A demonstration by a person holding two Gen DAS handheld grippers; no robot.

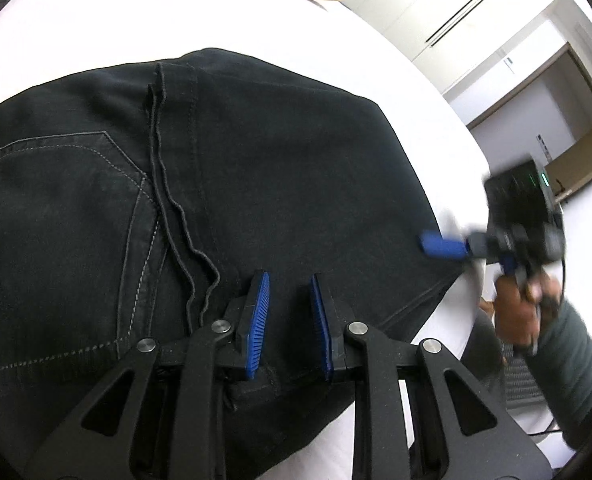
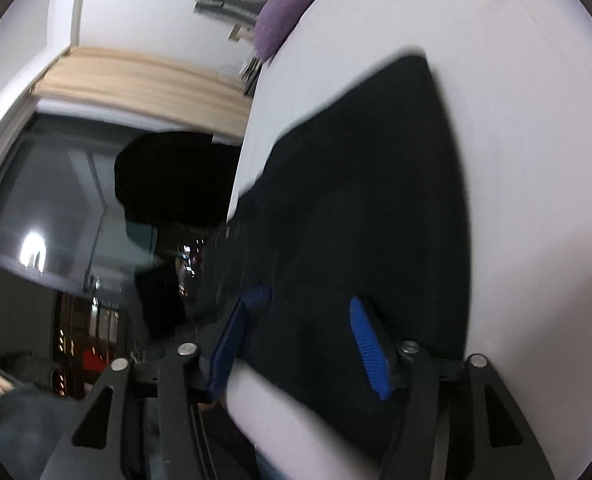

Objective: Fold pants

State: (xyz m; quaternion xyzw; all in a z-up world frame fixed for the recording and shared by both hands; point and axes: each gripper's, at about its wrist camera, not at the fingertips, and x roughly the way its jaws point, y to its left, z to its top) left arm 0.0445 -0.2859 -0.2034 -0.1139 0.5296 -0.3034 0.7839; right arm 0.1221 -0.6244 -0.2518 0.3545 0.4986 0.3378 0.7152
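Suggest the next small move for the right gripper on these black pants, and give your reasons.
Probably ease the right gripper forward and close on the pants edge: its jaws stand open astride the dark cloth near the bed edge, gripping nothing, while the left gripper is open too.

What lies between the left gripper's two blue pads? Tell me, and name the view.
Only black fabric of the pants: in the left wrist view the left gripper stands open over it, its pads apart, nothing else between.

text: none legible | labels: none | numbers: none | signs: none
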